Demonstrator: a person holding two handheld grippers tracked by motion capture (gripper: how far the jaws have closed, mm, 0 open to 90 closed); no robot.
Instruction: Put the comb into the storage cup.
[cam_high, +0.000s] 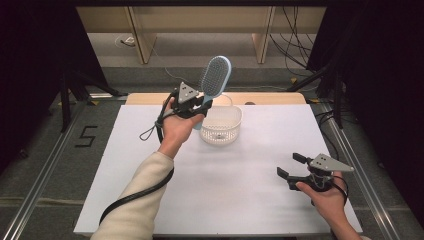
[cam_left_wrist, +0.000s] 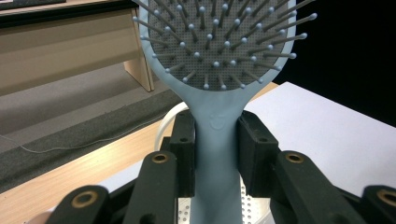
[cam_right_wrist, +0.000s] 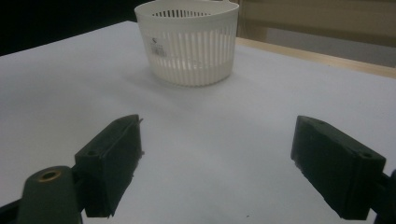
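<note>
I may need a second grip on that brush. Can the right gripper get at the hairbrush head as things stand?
Probably yes: the right gripper is open, and the hairbrush head stands clear above the left gripper, with nothing between them.

Pale blue hairbrush with grey dotted pad; white slotted basket; black claws.

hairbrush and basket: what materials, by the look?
Hairbrush: looks like matte light-blue moulded plastic, one smooth piece from handle to head; grey perforated pad, possibly rubber, with ball-tipped pins. It is clamped in the left gripper. Basket: glossy white plastic, probably injection-moulded, given its thin slotted walls.
</note>
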